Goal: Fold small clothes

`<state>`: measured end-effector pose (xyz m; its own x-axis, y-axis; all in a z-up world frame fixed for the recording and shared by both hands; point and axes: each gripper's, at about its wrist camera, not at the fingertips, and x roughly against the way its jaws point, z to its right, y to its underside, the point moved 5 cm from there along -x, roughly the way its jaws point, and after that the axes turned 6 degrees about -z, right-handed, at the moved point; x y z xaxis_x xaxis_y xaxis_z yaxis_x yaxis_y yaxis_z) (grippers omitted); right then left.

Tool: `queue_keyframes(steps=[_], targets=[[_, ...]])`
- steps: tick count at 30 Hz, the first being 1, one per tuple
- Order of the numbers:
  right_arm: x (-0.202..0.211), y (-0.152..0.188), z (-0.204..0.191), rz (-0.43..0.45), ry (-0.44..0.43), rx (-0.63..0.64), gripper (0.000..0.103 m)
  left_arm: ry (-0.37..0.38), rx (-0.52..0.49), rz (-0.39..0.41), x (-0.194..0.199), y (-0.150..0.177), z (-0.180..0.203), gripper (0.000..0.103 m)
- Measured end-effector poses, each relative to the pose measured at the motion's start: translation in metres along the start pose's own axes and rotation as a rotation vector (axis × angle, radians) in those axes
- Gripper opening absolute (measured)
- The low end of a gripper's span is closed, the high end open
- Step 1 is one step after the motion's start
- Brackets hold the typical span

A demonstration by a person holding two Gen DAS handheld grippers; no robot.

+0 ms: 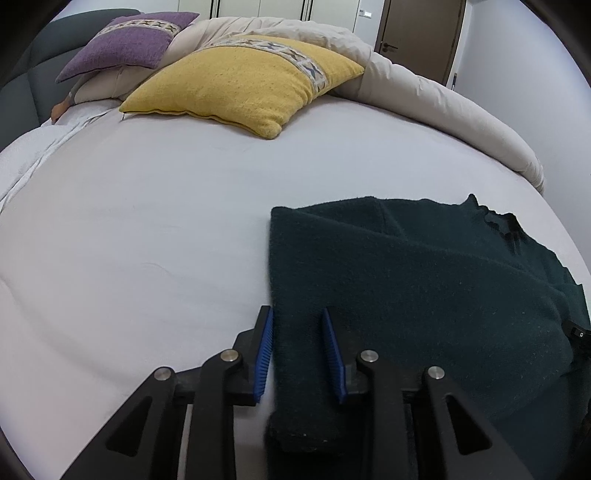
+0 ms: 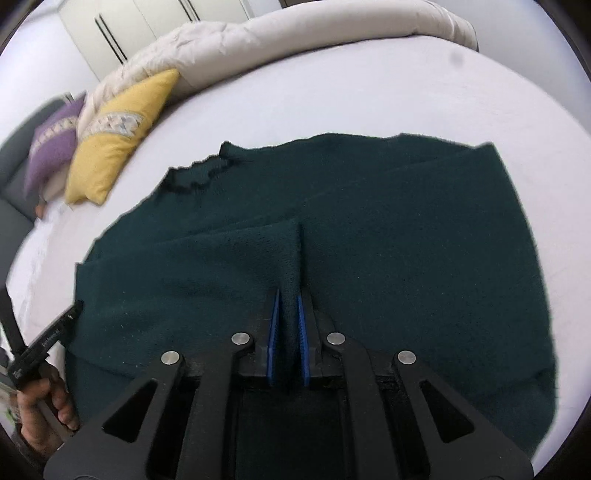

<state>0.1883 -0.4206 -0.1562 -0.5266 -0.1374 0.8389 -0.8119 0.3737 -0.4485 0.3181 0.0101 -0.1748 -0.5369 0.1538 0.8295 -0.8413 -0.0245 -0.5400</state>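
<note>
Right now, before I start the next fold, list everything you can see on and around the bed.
sweater: one, dark green, spread on the near part of the bed, partly folded
yellow cushion: one, with a patterned band, at the far side of the bed
purple cushion: one, with a patterned band, beside the yellow one
duvet: one, beige, bunched along the far edge
bed sheet: one, white, covering the mattress
headboard: one, dark grey, padded, far left
wardrobe: white doors behind the bed
door: one, brown, far right
left tongs: blue pads either side of the sweater's left edge
right tongs: shut on a pinched ridge of sweater
hand: one, holding the left tongs' handle
</note>
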Motion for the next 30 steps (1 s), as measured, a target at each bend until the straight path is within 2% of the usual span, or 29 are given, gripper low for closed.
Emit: queue_keyframes(steps=[2, 5, 7, 9, 10, 12, 13, 15, 16, 17, 18, 19, 22, 24, 26, 28, 30], targets=[[0.008, -0.001, 0.006, 0.003, -0.015, -0.055, 0.011, 0.016, 0.009, 0.000, 0.000, 0.000, -0.002, 0.031], [0.038, -0.005, 0.007, 0.103, 0.108, -0.100, 0.019, 0.019, 0.012, 0.009, -0.001, 0.001, -0.001, 0.031], [0.051, -0.009, -0.003, 0.150, 0.060, -0.070, 0.019, 0.011, 0.007, 0.014, -0.001, 0.002, 0.000, 0.031], [0.046, -0.010, -0.024, 0.131, 0.022, 0.001, 0.019, 0.008, 0.005, 0.018, -0.001, 0.002, 0.001, 0.031], [0.040, -0.009, -0.031, 0.119, 0.015, 0.027, 0.024, 0.010, 0.006, 0.020, -0.001, 0.002, 0.000, 0.031], [0.016, -0.007, -0.035, 0.066, 0.001, 0.053, 0.042, 0.010, 0.005, 0.023, -0.001, 0.003, 0.000, 0.031], [-0.006, -0.006, -0.027, 0.014, -0.001, 0.050, 0.048, 0.009, 0.003, 0.026, -0.001, 0.004, 0.001, 0.031], [-0.010, -0.009, -0.020, 0.072, -0.042, 0.049, 0.039, -0.001, -0.006, 0.029, -0.002, 0.004, 0.002, 0.031], [-0.003, -0.010, -0.010, 0.063, -0.063, -0.018, 0.029, -0.005, -0.009, 0.027, -0.001, 0.004, 0.002, 0.032], [0.006, -0.009, -0.002, 0.061, -0.068, -0.066, 0.028, 0.001, -0.006, 0.021, 0.000, 0.003, 0.002, 0.032], [0.017, -0.005, 0.008, 0.062, -0.024, -0.106, 0.031, 0.016, 0.001, 0.012, 0.004, 0.003, -0.001, 0.033], [0.027, -0.001, 0.018, 0.071, 0.018, -0.128, 0.032, 0.026, 0.008, 0.003, 0.008, 0.004, -0.003, 0.039], [0.085, 0.031, 0.056, 0.135, 0.080, -0.198, 0.038, 0.062, 0.068, -0.027, 0.046, 0.025, -0.024, 0.059], [0.127, 0.060, 0.075, 0.191, 0.052, -0.225, 0.042, 0.067, 0.096, -0.009, 0.074, 0.041, -0.039, 0.060], [0.165, 0.092, 0.095, 0.235, 0.029, -0.257, 0.060, 0.095, 0.147, 0.006, 0.109, 0.070, -0.059, 0.061], [0.199, 0.129, 0.111, 0.264, -0.006, -0.281, 0.065, 0.115, 0.170, -0.003, 0.128, 0.094, -0.068, 0.061], [0.223, 0.163, 0.118, 0.270, -0.013, -0.279, 0.066, 0.146, 0.158, -0.037, 0.147, 0.128, -0.068, 0.061]])
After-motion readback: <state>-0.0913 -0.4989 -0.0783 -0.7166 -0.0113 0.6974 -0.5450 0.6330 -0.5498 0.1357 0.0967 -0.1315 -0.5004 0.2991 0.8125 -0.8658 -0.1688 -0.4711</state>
